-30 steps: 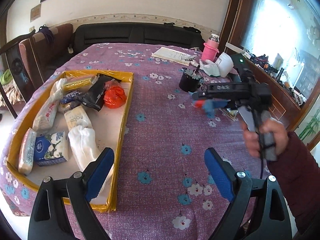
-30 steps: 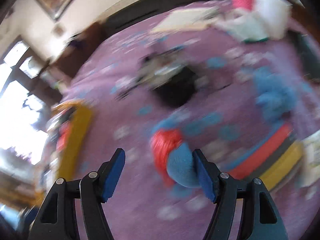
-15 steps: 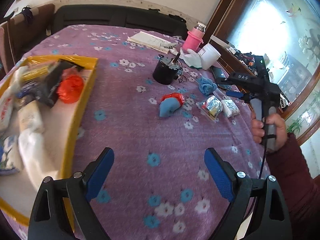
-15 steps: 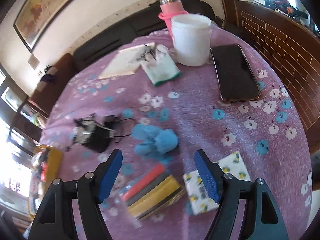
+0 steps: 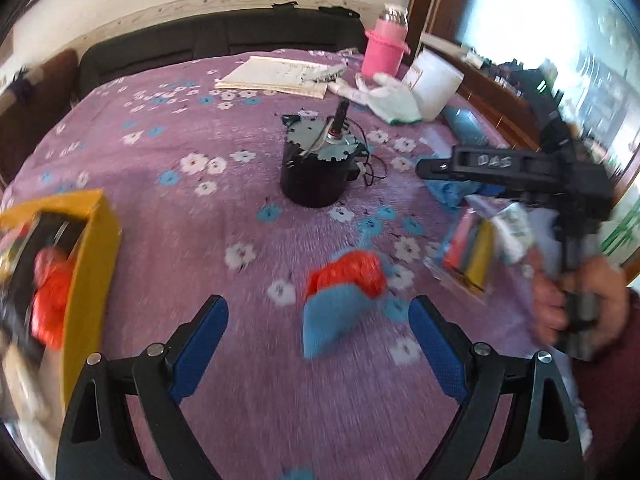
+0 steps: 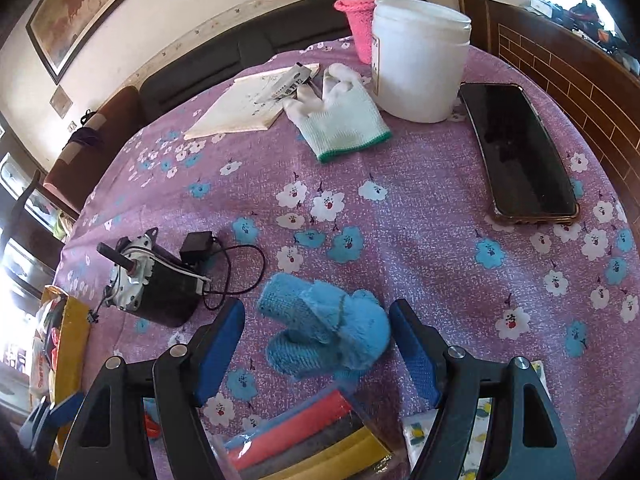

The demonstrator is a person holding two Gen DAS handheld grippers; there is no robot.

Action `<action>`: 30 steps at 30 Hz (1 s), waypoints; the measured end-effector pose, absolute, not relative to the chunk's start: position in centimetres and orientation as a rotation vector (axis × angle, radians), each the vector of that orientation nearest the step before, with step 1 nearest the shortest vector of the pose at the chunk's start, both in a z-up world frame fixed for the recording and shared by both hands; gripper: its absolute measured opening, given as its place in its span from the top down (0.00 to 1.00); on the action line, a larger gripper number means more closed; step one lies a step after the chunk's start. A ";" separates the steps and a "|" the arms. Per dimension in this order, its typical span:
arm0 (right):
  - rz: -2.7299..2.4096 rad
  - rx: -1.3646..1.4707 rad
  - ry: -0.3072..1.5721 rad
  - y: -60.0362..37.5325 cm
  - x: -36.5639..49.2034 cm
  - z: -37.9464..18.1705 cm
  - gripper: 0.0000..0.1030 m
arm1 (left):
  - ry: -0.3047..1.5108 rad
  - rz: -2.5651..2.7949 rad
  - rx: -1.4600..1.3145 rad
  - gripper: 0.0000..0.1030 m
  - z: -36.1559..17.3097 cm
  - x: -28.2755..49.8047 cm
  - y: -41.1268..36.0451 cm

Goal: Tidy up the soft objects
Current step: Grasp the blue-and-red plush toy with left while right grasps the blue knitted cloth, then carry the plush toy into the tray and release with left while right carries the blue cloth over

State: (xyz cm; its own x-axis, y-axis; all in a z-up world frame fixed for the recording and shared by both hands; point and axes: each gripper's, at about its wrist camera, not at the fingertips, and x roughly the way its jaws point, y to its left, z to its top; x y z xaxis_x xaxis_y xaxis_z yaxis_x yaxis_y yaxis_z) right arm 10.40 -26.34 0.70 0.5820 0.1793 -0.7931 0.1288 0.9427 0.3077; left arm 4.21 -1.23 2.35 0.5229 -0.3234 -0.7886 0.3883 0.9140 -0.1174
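A blue and red soft bundle lies on the purple flowered cloth between the open fingers of my left gripper, which is empty. A fluffy blue sock lies between the open fingers of my right gripper, which is also empty. The right gripper shows in the left wrist view, held above the blue sock. A yellow tray at the left holds an orange bag and other packs. A white glove lies farther back.
A black motor with a cable stands left of the sock. A phone, a white tub, a pink bottle and a notebook lie at the back. A pack of coloured cloths and a tissue pack lie close under the right gripper.
My left gripper has swung right and forward, from the tray to the blue and red bundle. My right gripper has moved closer to the blue sock, which now sits between its fingers.
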 end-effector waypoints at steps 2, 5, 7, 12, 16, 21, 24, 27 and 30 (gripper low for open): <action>0.027 0.347 0.950 -26.5 10.4 0.7 0.26 | 0.925 -0.414 0.115 0.12 1.7 4.9 -2.3; -0.007 0.290 0.959 -26.2 10.6 0.6 0.52 | 0.902 -0.400 0.184 0.12 1.1 5.7 -4.0; -0.003 0.292 0.958 -26.5 10.3 0.7 0.53 | 0.900 -0.399 0.218 0.12 0.7 5.8 -4.7; 0.001 0.306 0.922 -26.9 8.7 2.2 0.54 | 0.943 -0.412 0.179 0.64 0.8 5.6 -4.2; 0.022 0.306 0.889 -26.4 7.0 3.9 0.54 | 0.913 -0.431 0.089 0.64 2.8 4.0 -2.2; 0.069 0.301 0.867 -24.3 5.2 5.5 0.54 | 0.830 -0.455 -0.012 0.64 6.8 0.4 1.0; 0.106 0.297 0.859 -22.8 3.9 6.5 0.54 | 0.783 -0.445 -0.075 0.64 8.7 -2.0 4.2; 0.144 0.280 0.859 -20.5 2.9 7.1 0.54 | 0.752 -0.409 -0.144 0.64 9.7 -4.0 8.3; 0.189 0.266 0.868 -17.9 2.1 7.3 0.54 | 0.738 -0.343 -0.205 0.64 9.9 -6.0 12.5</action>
